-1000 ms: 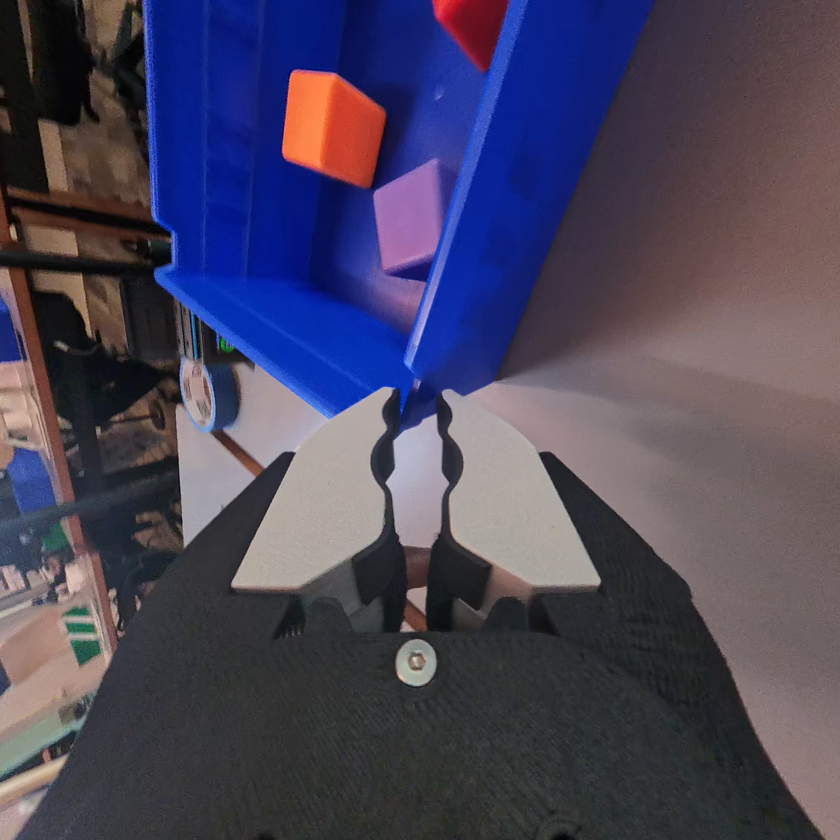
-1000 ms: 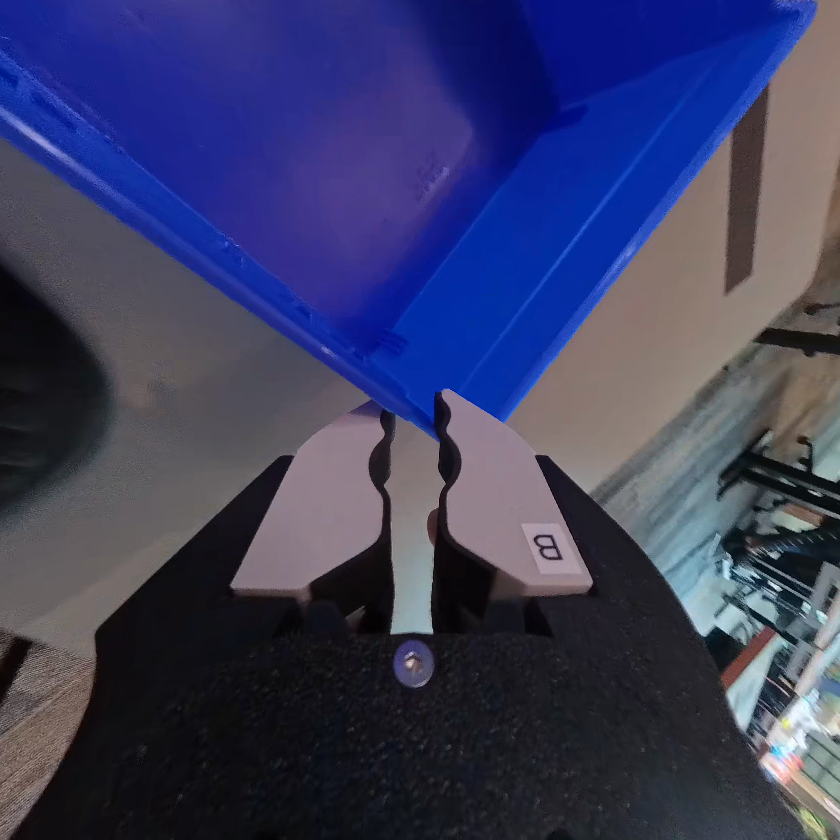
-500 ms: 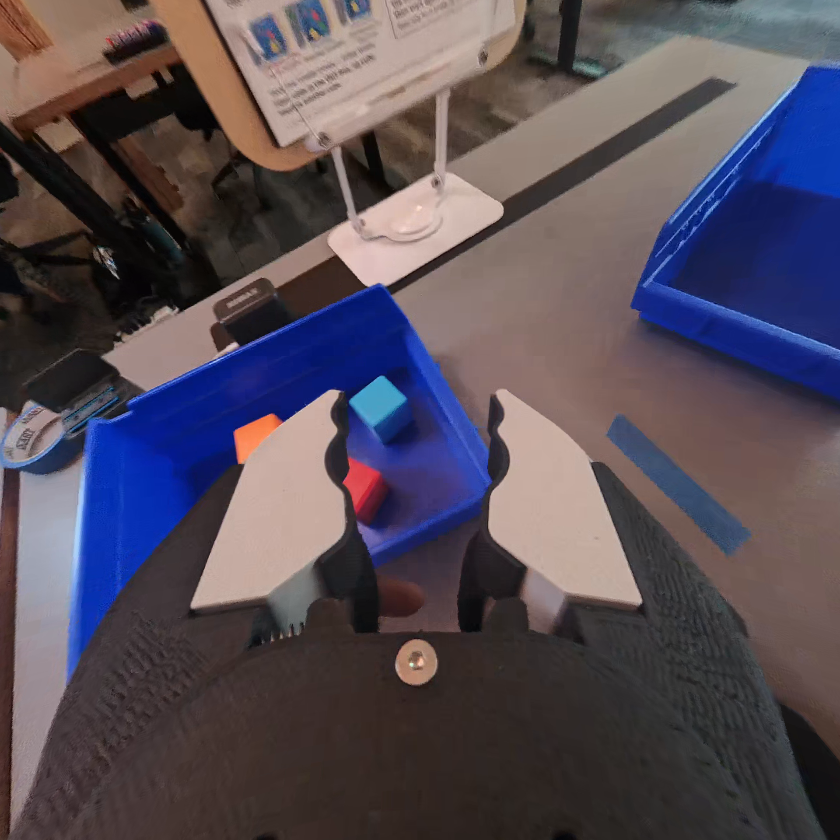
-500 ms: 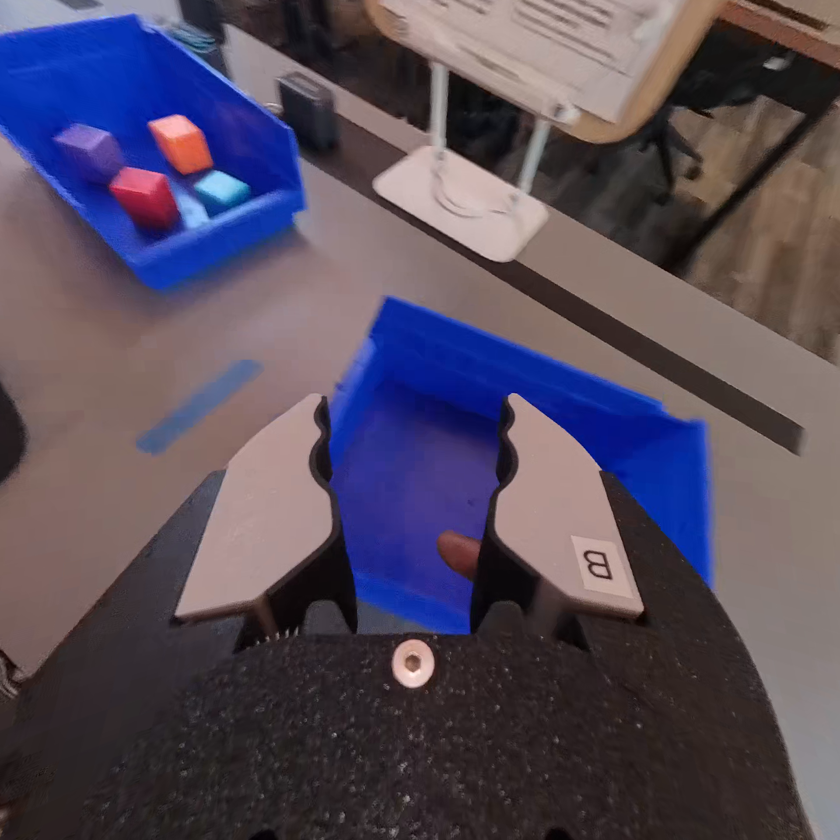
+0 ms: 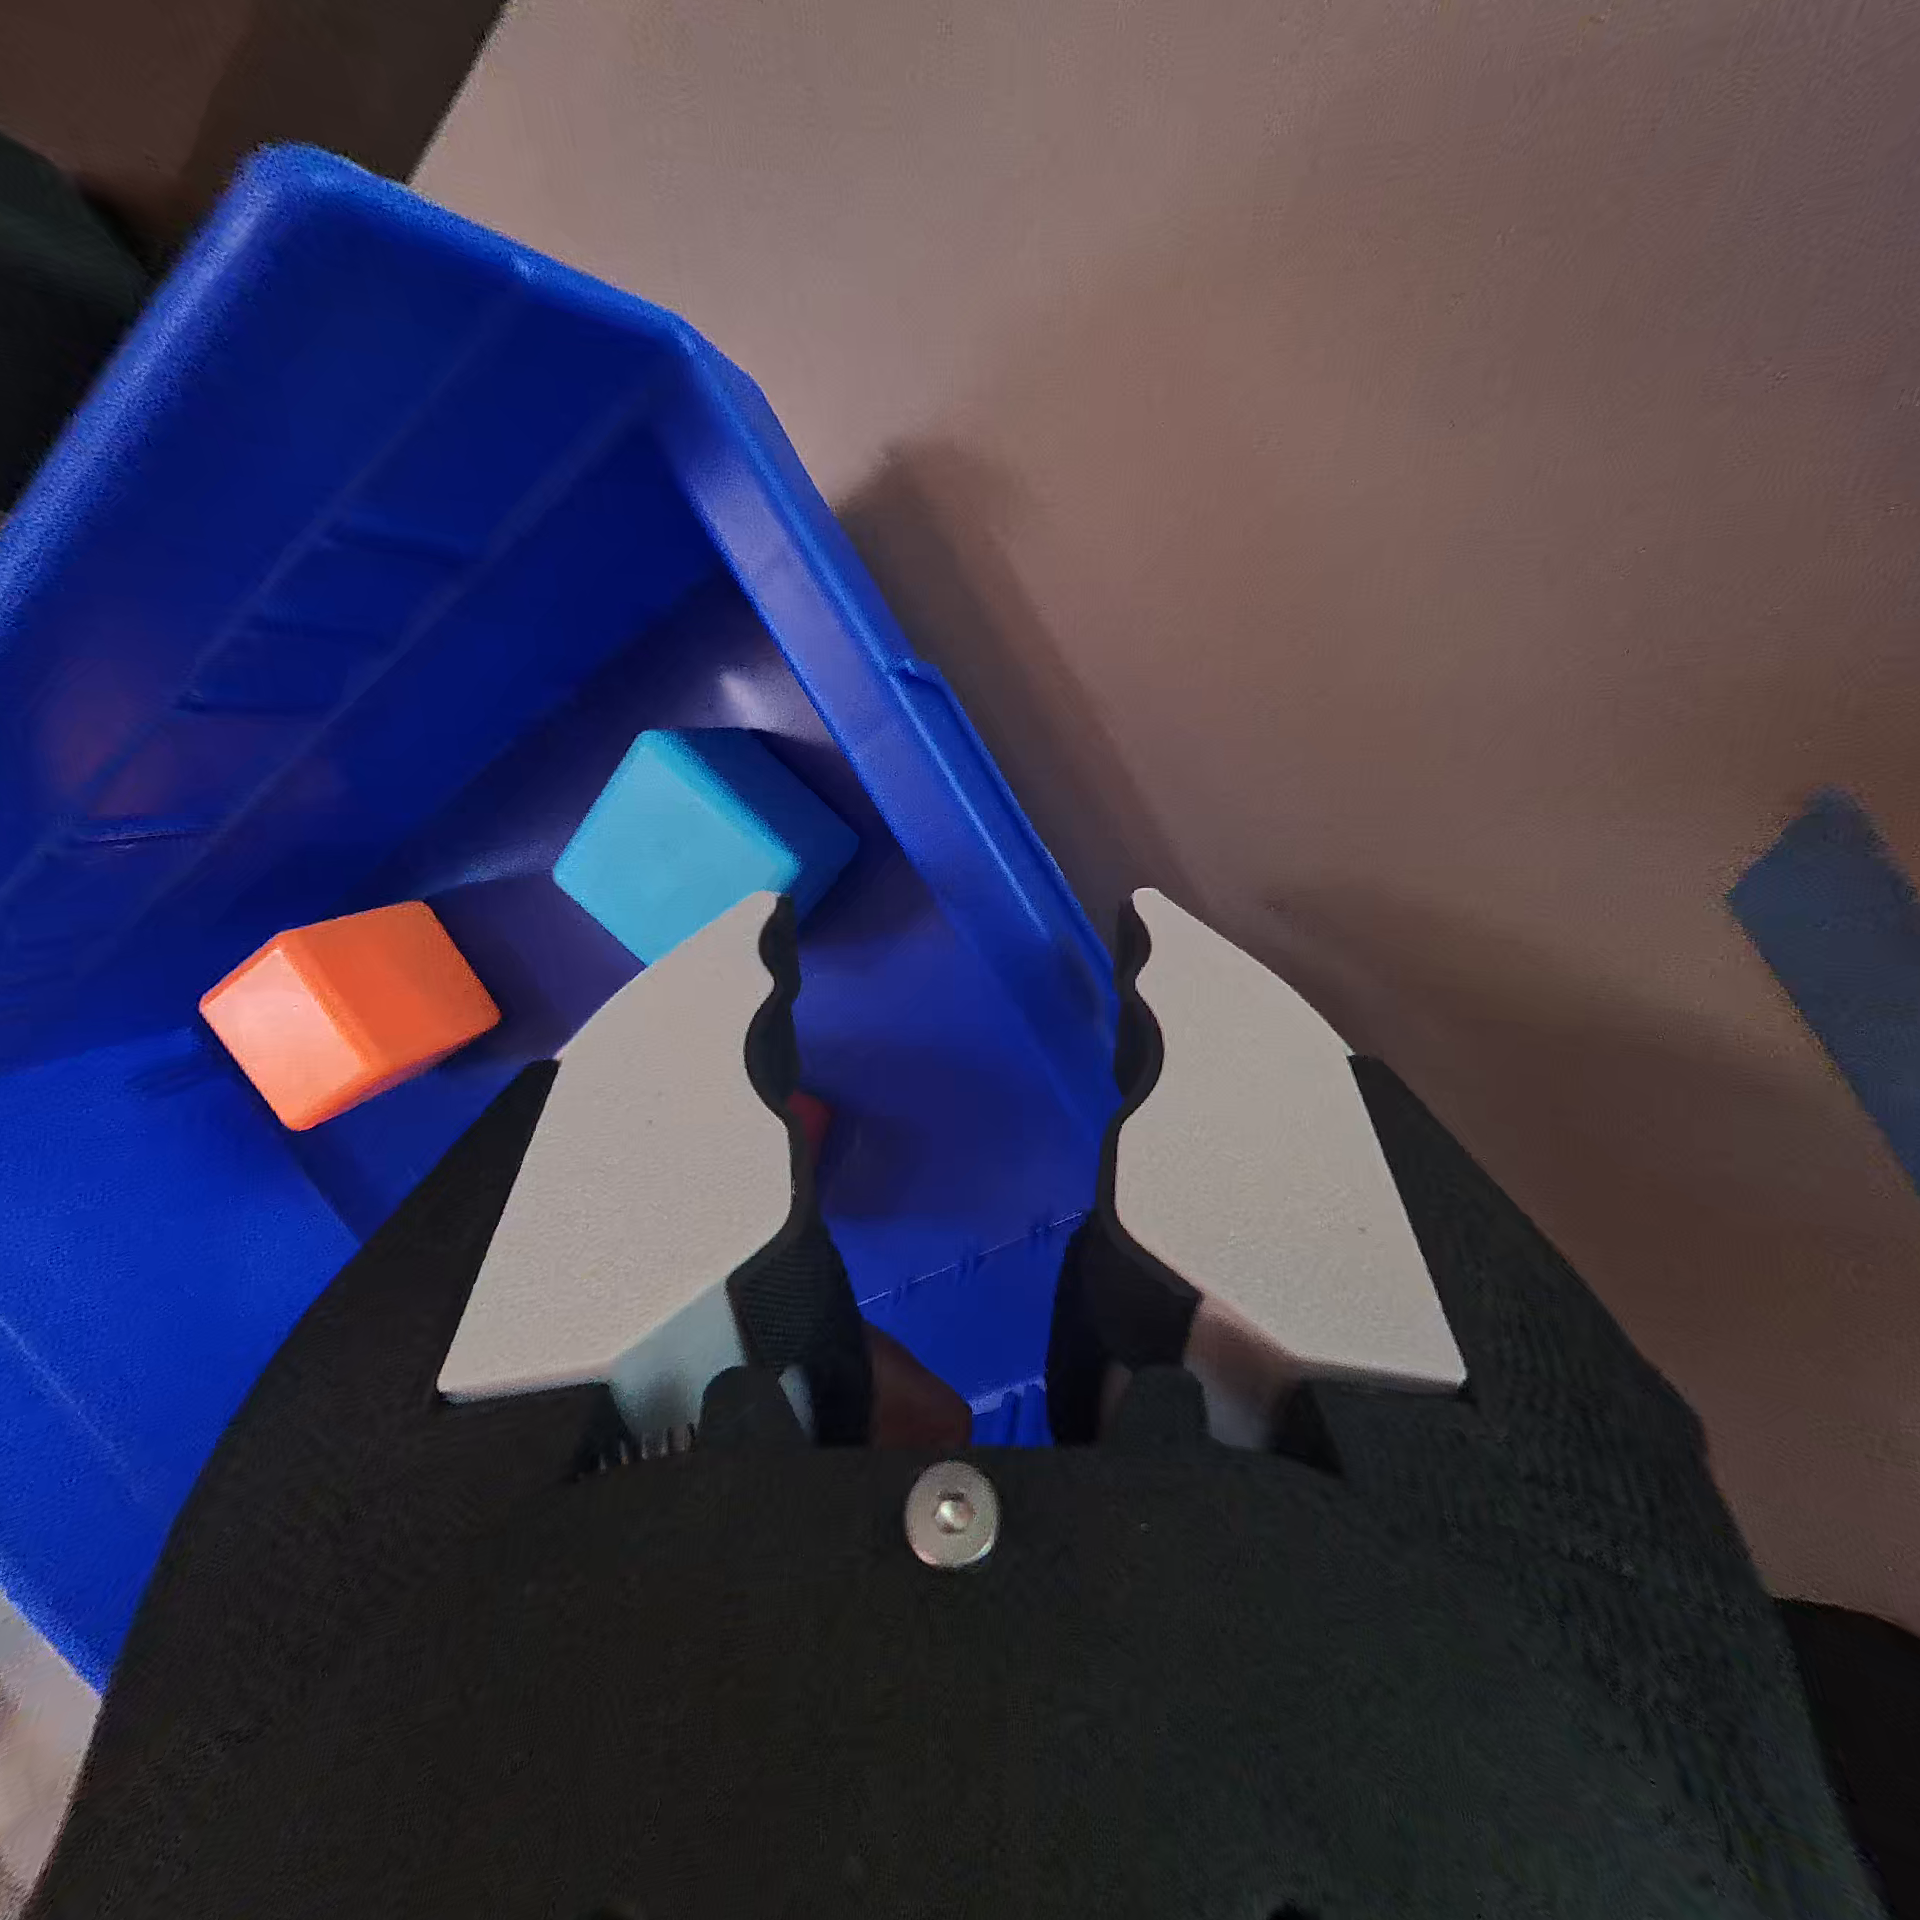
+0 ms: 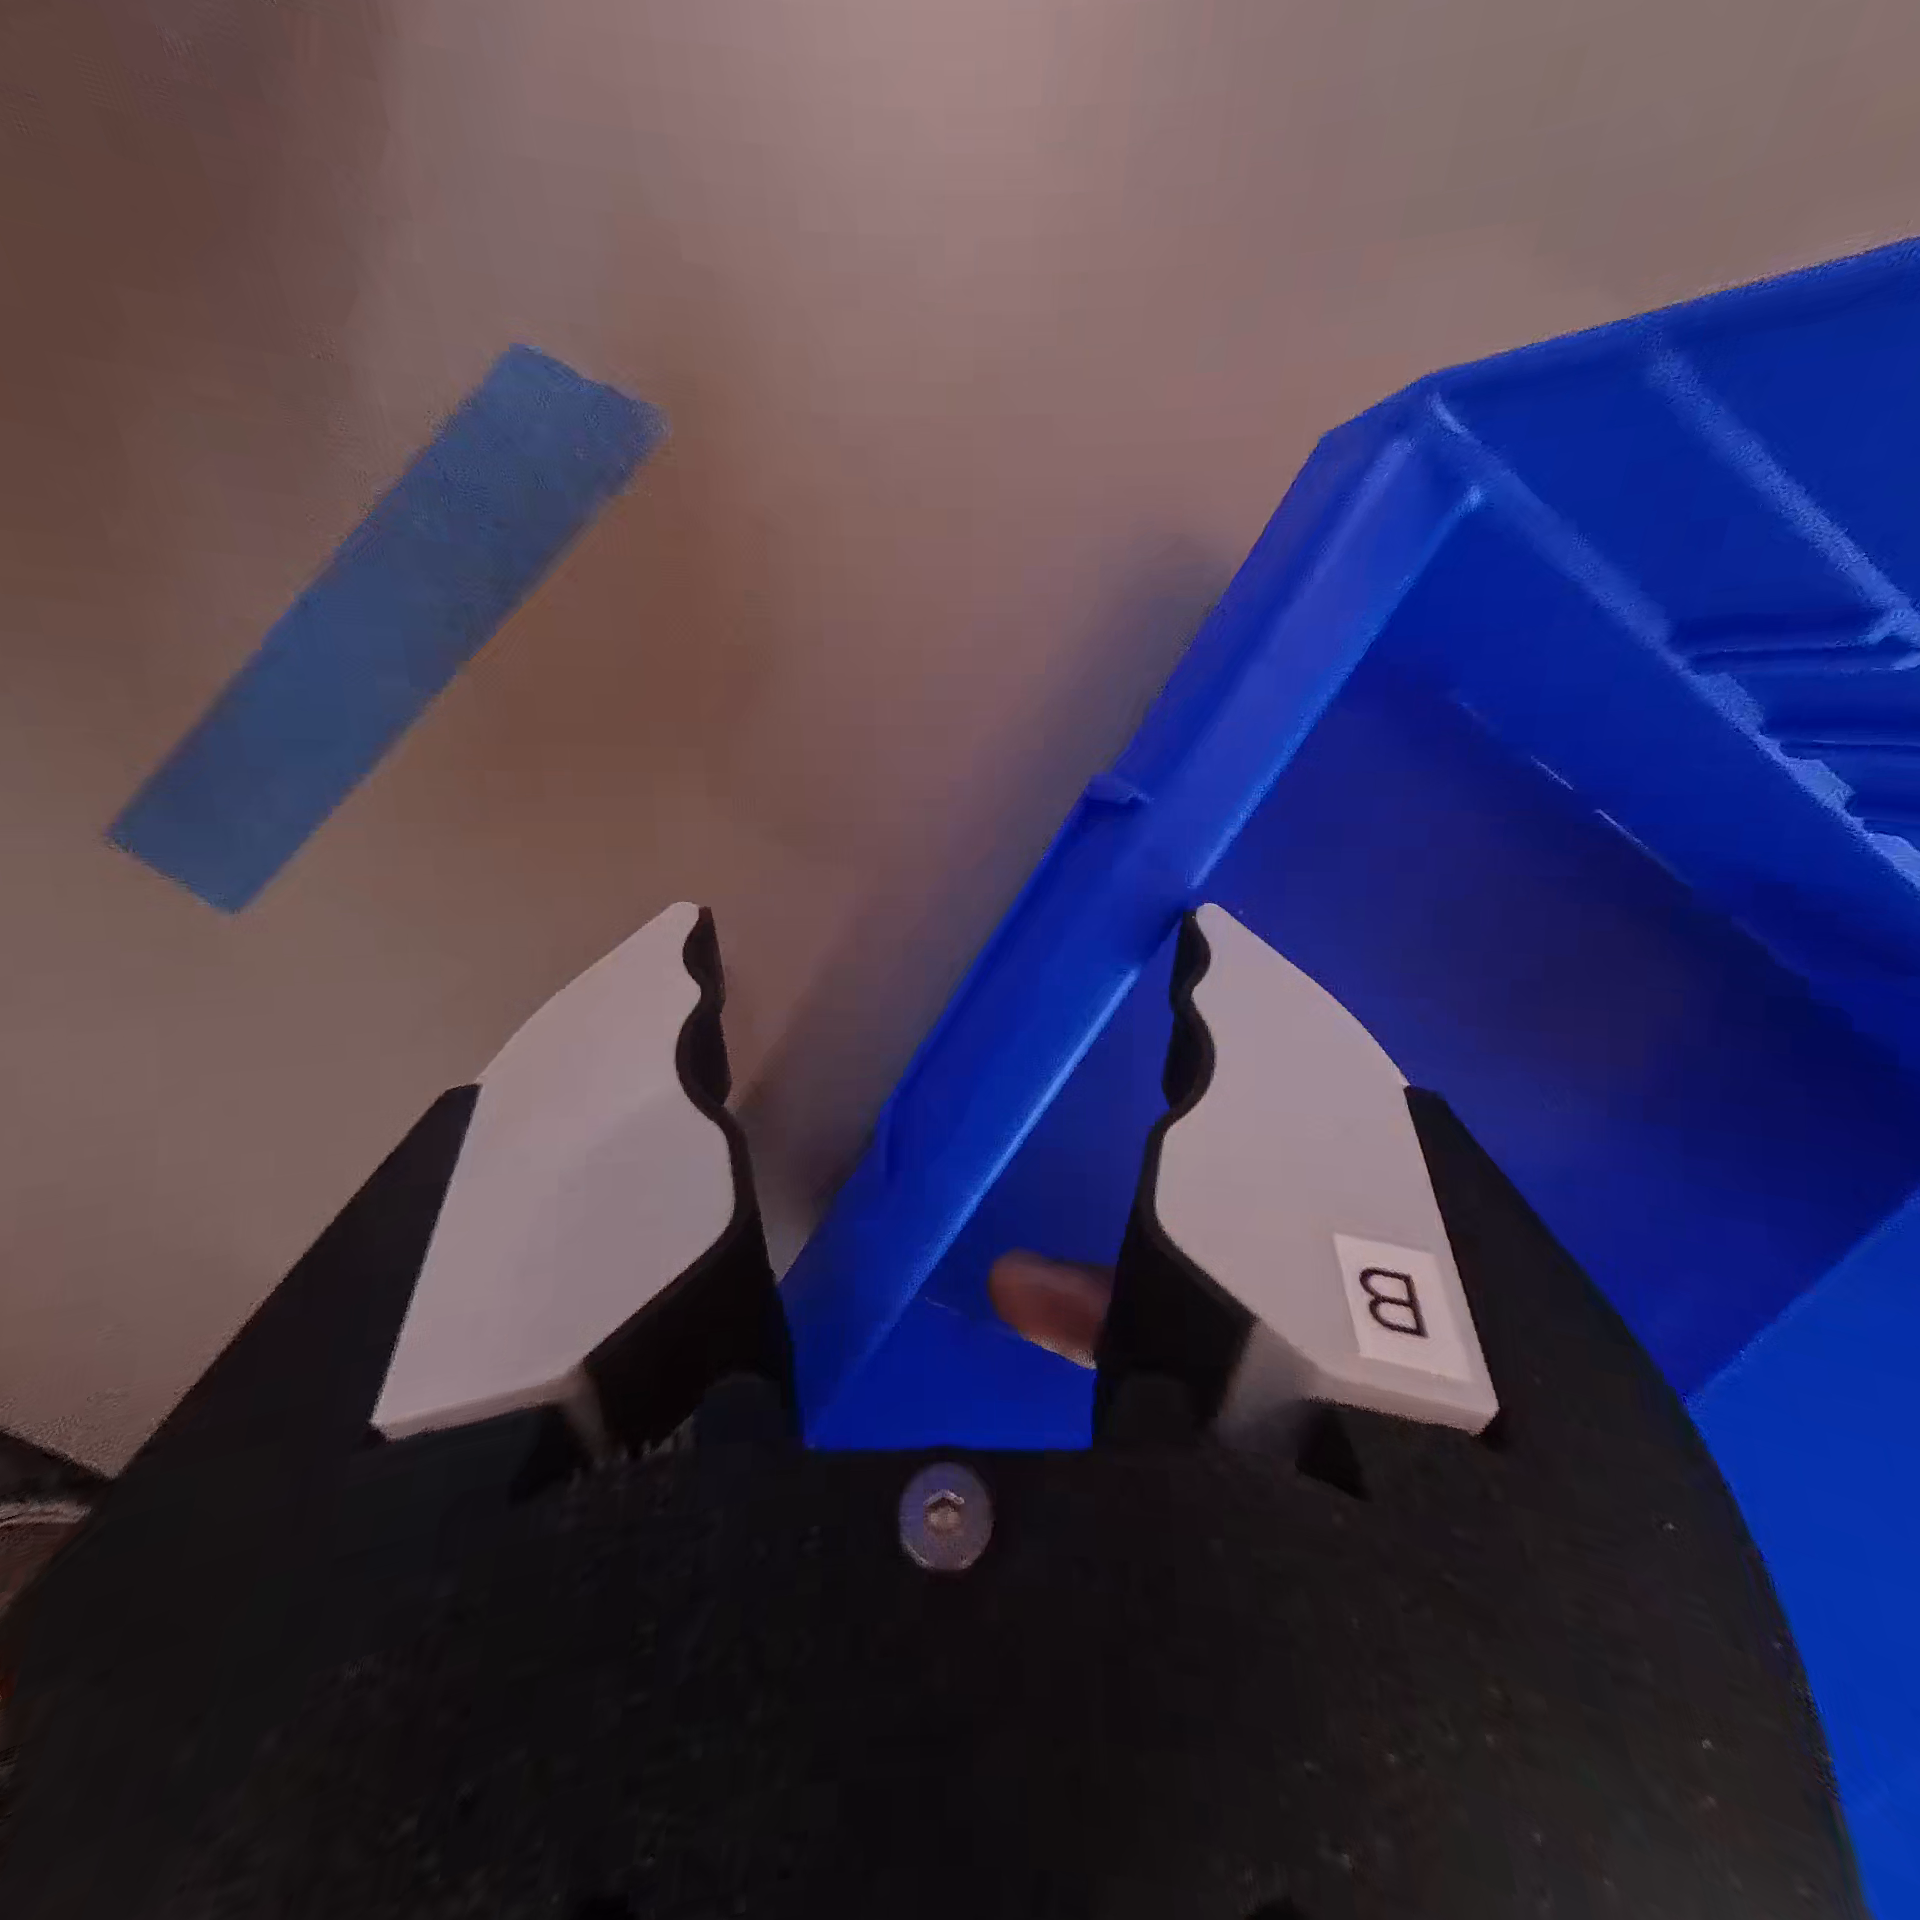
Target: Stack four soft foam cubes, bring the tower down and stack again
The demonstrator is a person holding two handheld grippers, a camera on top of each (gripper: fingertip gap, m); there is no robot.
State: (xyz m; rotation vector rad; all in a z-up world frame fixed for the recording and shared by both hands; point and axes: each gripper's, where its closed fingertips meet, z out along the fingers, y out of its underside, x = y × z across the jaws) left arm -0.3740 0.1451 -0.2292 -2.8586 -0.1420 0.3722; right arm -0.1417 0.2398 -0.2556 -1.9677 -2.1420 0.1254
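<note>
Cubes are waiting in the blue bin (image 5: 312, 582) as the spread left tongs (image 5: 951, 925) are closing on its corner wall (right tongs (image 6: 940, 925) also spread, over the empty bin (image 6: 1558, 831)), so reaching past the rim toward the light-blue cube (image 5: 675, 842) seems wise.

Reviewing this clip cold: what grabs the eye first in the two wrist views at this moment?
In the left wrist view, the light blue foam cube and orange foam cube stand out inside a blue bin, with the open left gripper straddling its near corner. In the right wrist view, the open right gripper sits astride the wall of a second blue bin, and a strip of blue tape lies on the grey table to the left.
</note>
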